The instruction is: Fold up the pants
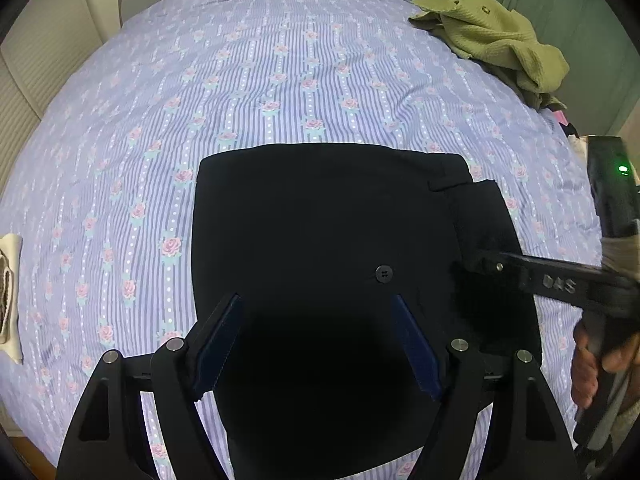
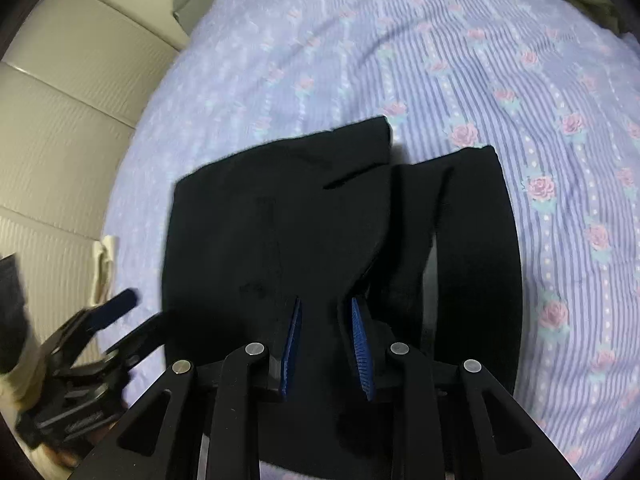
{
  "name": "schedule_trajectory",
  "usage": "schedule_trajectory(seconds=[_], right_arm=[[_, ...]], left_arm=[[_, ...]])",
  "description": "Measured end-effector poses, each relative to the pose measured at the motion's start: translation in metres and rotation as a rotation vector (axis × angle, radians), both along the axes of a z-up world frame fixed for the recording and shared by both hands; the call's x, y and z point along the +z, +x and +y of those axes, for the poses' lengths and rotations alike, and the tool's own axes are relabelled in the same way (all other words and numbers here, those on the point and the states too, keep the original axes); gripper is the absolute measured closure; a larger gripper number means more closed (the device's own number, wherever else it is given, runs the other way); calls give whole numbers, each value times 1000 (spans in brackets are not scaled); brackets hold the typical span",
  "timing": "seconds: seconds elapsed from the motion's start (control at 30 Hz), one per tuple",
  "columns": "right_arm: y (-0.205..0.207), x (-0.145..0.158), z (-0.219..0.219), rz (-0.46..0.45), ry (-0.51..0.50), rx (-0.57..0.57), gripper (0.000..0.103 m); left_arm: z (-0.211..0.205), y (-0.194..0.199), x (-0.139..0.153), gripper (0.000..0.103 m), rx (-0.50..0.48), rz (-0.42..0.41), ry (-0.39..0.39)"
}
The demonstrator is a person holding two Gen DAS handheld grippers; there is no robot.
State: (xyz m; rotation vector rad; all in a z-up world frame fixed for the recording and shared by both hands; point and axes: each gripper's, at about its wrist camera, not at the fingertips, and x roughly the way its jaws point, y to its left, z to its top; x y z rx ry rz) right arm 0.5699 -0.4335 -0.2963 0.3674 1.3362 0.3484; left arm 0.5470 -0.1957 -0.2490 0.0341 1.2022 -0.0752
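Left gripper (image 1: pixel 318 344): jaws spread wide over the near part of the black pants (image 1: pixel 320 220), blue pads clear of the cloth on both sides, gripping nothing.
Right gripper (image 2: pixel 326 344): jaws narrowed around a raised ridge of the black cloth; blue pads (image 2: pixel 360 336) close against the fold, though real pressing cannot be told from the blurred right wrist view.
Pants: folded into a dark block on the bed (image 1: pixel 280 80), near its front edge; one button (image 1: pixel 384 273) facing up, a belt loop (image 1: pixel 448 184) towards the far right corner of the block.
Pants, right wrist view: second narrower layer lying beside the main block, its far end reaching towards the middle of the bed.
Bed cover: lilac stripes with pink roses, lightly creased.
Green knit garment (image 1: pixel 500 36): crumpled at the far right edge of the bed, well apart from the pants.
Cream cloth (image 1: pixel 10 296): at the left edge of the bed.
Hand (image 1: pixel 596 364): wrapped around the right gripper's handle at the right edge.
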Motion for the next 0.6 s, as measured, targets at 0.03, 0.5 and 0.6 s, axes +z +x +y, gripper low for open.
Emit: schedule_trajectory(seconds=[0.03, 0.5, 0.6], right_arm=[[0, -4, -3, 7, 5, -17, 84], [-20, 0, -68, -8, -111, -225, 95], [-21, 11, -61, -44, -208, -188, 71]], left_arm=[[1, 0, 0, 27, 1, 2, 3], [2, -3, -8, 27, 7, 28, 52], [0, -7, -10, 27, 1, 38, 62]])
